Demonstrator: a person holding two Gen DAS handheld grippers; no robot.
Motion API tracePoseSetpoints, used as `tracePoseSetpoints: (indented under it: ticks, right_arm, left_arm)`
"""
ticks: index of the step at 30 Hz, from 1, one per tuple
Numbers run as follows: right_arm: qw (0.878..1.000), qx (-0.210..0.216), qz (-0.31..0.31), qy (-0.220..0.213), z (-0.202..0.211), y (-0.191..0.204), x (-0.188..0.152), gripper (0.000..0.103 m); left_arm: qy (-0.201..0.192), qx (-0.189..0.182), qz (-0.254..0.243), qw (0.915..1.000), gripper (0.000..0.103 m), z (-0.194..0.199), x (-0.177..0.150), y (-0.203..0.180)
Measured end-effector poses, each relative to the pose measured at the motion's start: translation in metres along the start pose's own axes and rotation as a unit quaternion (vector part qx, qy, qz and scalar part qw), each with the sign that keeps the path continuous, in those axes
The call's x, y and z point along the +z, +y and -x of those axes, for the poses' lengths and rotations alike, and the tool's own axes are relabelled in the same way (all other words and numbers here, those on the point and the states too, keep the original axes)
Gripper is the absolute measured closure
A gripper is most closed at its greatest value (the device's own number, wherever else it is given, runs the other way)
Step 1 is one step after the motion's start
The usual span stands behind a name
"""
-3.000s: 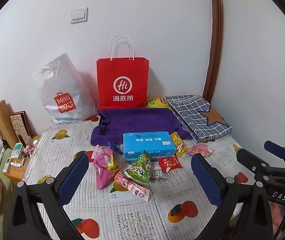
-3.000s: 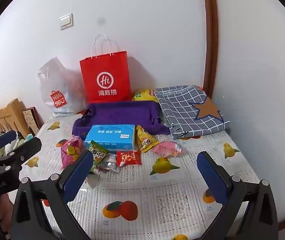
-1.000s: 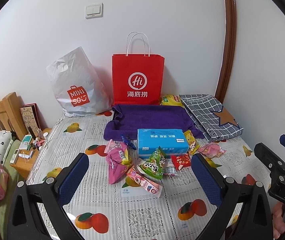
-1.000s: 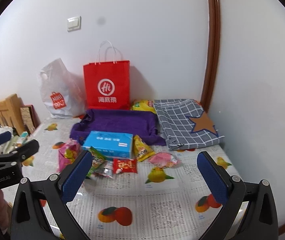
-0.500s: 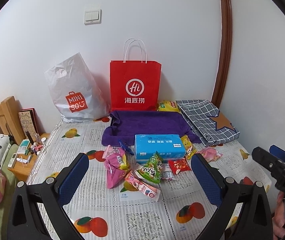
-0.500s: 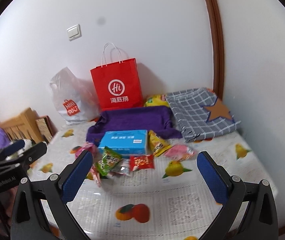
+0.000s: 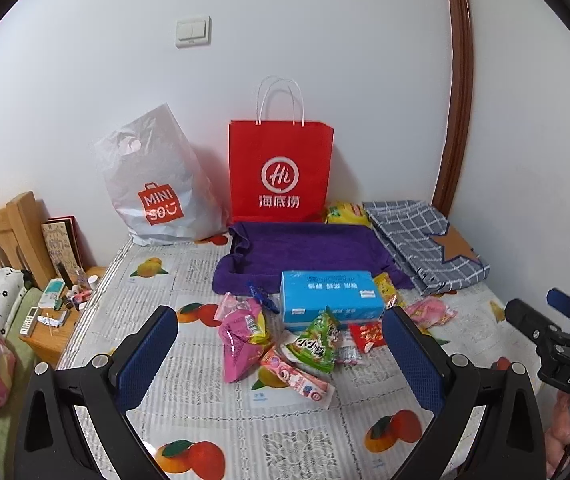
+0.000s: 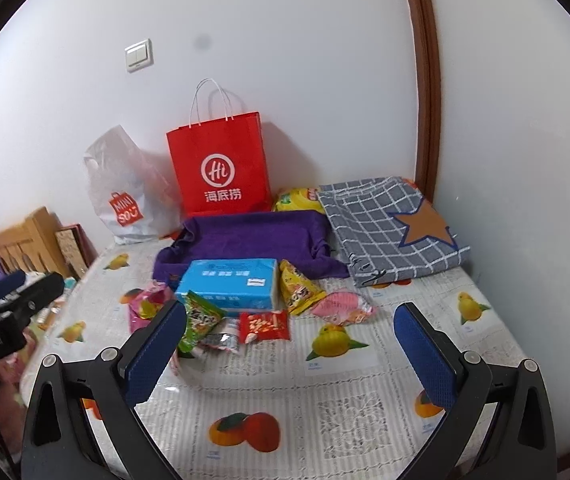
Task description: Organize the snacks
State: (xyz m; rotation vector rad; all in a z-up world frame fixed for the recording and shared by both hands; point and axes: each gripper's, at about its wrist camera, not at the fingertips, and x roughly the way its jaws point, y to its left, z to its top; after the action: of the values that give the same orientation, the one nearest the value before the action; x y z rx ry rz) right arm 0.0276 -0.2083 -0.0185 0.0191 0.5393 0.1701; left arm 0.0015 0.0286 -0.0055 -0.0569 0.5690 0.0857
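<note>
While both grippers — left gripper (image 7: pixel 279 354), right gripper (image 8: pixel 291 344) — gape unladen, one tissue box (image 7: pixel 331 294) (blue) adjoins two pink packets (image 7: pixel 241 336).

Red paper bag (image 7: pixel 281 172) & white plastic bag (image 7: pixel 157 188) were stood vs. wall; purple towel (image 7: pixel 305 252), checked cloth (image 7: pixel 417 232) were laid alongside.

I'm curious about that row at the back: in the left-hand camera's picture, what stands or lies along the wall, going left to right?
White Miniso plastic bag → red paper bag → yellow snack packet → folded grey checked cloth with a star.
</note>
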Motion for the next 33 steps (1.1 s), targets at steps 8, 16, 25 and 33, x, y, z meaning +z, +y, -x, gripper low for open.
tracePoseSetpoints:
  ticks: [8,16,25,33]
  right_arm:
    - [1.000,0.007,0.006,-0.011,-0.014,0.004,0.006,0.001]
    - [0.999,0.012,0.036,0.008,-0.036,0.007,0.012,0.001]
    - [0.999,-0.006,0.023,0.044,-0.086,-0.033,0.002,0.014]
    - [0.994,0.003,0.033,0.105,-0.161,-0.068,-0.012,0.023]
  left_arm:
    - [0.003,-0.005,-0.005,1.0000,0.001,-0.015,0.005,0.007]
    - [0.007,-0.001,-0.001,1.0000,0.001,-0.038,0.009,0.012]
    - [0.044,0.002,0.017,0.9989,0.001,-0.082,0.007,0.020]
    - [0.073,0.034,0.040,0.9960,0.001,-0.119,0.005,0.025]
